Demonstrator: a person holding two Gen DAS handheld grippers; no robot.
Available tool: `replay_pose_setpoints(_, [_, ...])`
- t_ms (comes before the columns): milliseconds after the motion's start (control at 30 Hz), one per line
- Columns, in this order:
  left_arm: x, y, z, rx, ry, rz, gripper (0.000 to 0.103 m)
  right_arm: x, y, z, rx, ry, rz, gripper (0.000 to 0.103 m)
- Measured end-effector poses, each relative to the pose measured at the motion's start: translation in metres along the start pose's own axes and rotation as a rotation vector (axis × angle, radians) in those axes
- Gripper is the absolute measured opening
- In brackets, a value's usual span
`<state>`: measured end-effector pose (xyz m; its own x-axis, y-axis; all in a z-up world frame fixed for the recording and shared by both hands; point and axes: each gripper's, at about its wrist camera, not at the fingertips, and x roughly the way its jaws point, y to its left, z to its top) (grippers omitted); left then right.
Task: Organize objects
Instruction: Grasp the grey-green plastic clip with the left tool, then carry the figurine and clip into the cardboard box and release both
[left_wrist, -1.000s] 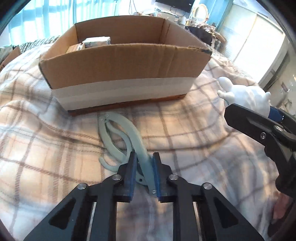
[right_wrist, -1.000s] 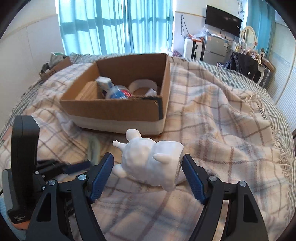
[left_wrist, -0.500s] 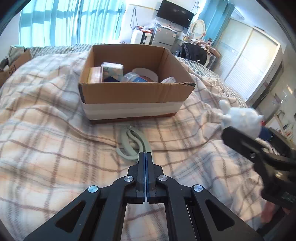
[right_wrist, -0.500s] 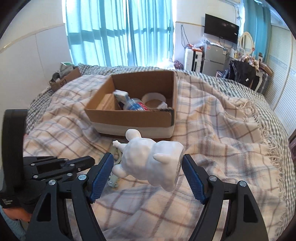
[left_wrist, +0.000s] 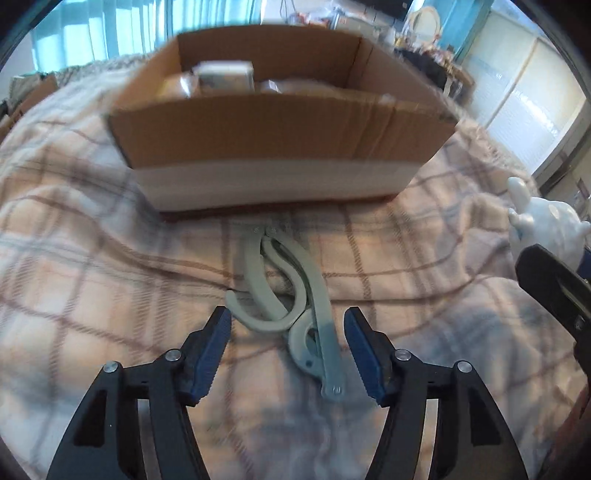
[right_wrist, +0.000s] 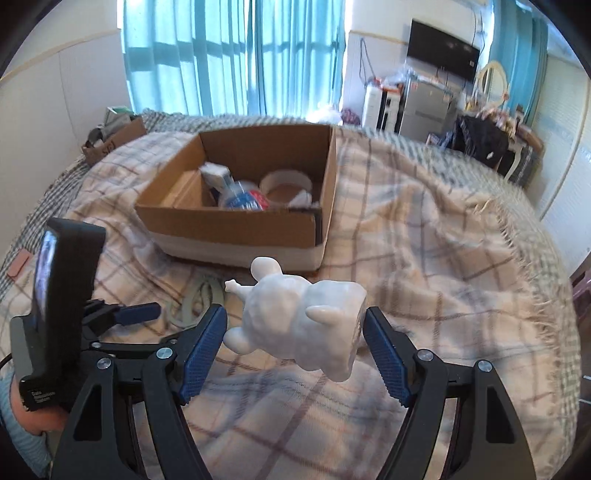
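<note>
The left gripper (left_wrist: 287, 345) is spread wide, its blue pads apart on either side of a pale green plastic hanger (left_wrist: 291, 306) that lies flat on the plaid blanket (left_wrist: 92, 280), touched by neither pad. The right gripper (right_wrist: 295, 347) grasps a white animal figurine (right_wrist: 301, 326) sideways, lifted above the blanket. Beyond both, an open cardboard box (right_wrist: 236, 225) with a white band along its base sits on the blanket, just past the hanger. Inside are a tape roll (right_wrist: 285, 183), a bottle (right_wrist: 242, 199) and a small carton (right_wrist: 214, 173)
</note>
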<state>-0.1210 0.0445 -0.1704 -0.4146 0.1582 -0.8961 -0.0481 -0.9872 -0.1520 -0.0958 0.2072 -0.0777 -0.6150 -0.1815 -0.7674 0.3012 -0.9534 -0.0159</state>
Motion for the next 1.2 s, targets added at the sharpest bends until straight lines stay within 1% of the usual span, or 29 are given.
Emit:
replay_pose_setpoints(100, [0.024, -0.005, 0.004, 0.021, 0.037, 0.028, 0.068, 0.017, -0.007, -0.003, 0.024, 0.033, 0.029, 0.076])
replay_pose_setpoints(167, [0.030, -0.007, 0.005, 0.027, 0.031, 0.032, 0.067, 0.024, -0.012, -0.007, 0.040, 0.047, 0.049, 0.075])
replay_pose_setpoints(200, [0.030, -0.007, 0.005, 0.033, 0.021, 0.026, 0.055, 0.026, -0.013, -0.009, 0.047, 0.053, 0.053, 0.075])
replay_pose_setpoints(233, [0.030, -0.006, 0.005, 0.036, 0.018, 0.002, 0.052, 0.028, -0.016, -0.011, 0.055, 0.059, 0.055, 0.075])
replay_pose_setpoints(267, [0.028, -0.004, 0.004, 0.030, 0.015, -0.016, 0.036, 0.030, -0.017, -0.011, 0.060, 0.062, 0.058, 0.075])
replay_pose_setpoints(300, [0.025, 0.000, 0.003, 0.016, 0.012, -0.032, 0.014, 0.030, -0.017, -0.012, 0.063, 0.064, 0.060, 0.075])
replay_pose_setpoints(367, [0.015, 0.007, -0.002, -0.005, -0.011, -0.059, 0.013, 0.028, -0.016, -0.013, 0.060, 0.056, 0.060, 0.076])
replay_pose_setpoints(467, [-0.008, 0.010, -0.008, 0.000, -0.062, -0.072, 0.013, 0.021, -0.012, -0.013, 0.044, 0.035, 0.051, 0.076])
replay_pose_setpoints(567, [-0.039, 0.008, -0.015, 0.028, -0.116, -0.059, 0.013, 0.010, -0.007, -0.014, 0.035, 0.015, 0.037, 0.076])
replay_pose_setpoints(633, [-0.061, 0.008, -0.021, 0.035, -0.149, -0.065, 0.013, -0.003, -0.004, -0.013, 0.028, -0.010, 0.028, 0.076])
replay_pose_setpoints(700, [-0.078, 0.009, -0.020, 0.045, -0.174, -0.057, 0.013, -0.016, 0.001, -0.010, 0.020, -0.033, 0.022, 0.076])
replay_pose_setpoints(800, [-0.114, 0.010, -0.018, 0.066, -0.239, -0.041, 0.013, -0.036, 0.009, -0.005, 0.006, -0.069, 0.012, 0.075])
replay_pose_setpoints(900, [-0.135, 0.011, -0.006, 0.072, -0.283, -0.048, 0.013, -0.058, 0.019, 0.004, -0.016, -0.109, 0.001, 0.075])
replay_pose_setpoints(1033, [-0.163, 0.010, 0.013, 0.093, -0.343, -0.050, 0.013, -0.079, 0.032, 0.025, -0.060, -0.160, -0.007, 0.075])
replay_pose_setpoints(1200, [-0.171, 0.014, 0.044, 0.101, -0.386, -0.045, 0.013, -0.084, 0.042, 0.064, -0.097, -0.206, 0.004, 0.075])
